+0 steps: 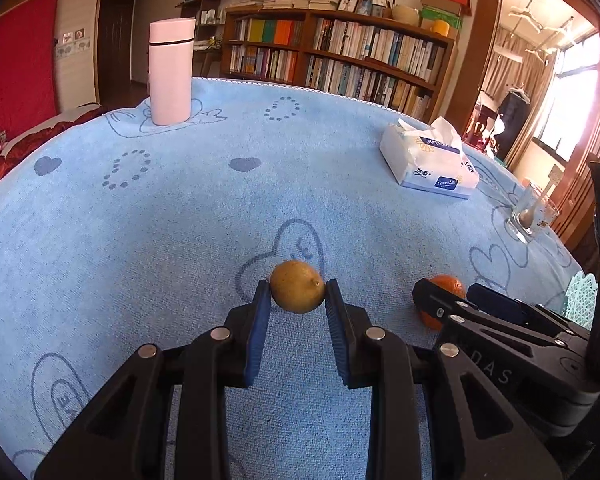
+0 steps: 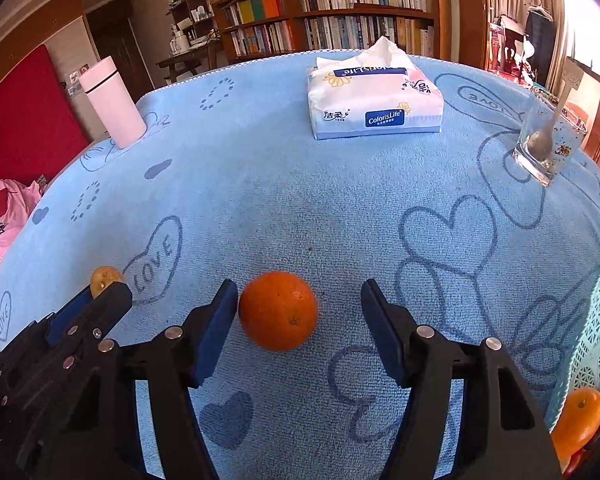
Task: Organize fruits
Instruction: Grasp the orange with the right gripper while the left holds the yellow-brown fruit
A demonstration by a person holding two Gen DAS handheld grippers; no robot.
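A yellow-brown lemon-like fruit [image 1: 296, 286] hangs just above the blue cloth, and my left gripper [image 1: 297, 294] is shut on it, both blue pads pressing its sides. In the right wrist view that fruit [image 2: 104, 276] peeks over the left gripper [image 2: 106, 294]. An orange [image 2: 278, 310] lies on the cloth between the fingers of my right gripper [image 2: 300, 296]. The left pad is against it and the right pad stands clear, so the gripper is open. The left wrist view shows the same orange [image 1: 446, 282] behind the right gripper [image 1: 448, 294].
A pale green lattice basket [image 2: 596, 320] at the right edge holds another orange [image 2: 580, 420]. On the blue cloth [image 2: 300, 200] farther back stand a tissue pack [image 2: 374, 96], a pink flask [image 2: 114, 108] and a glass with a spoon [image 2: 548, 148]. A bookshelf stands beyond the table.
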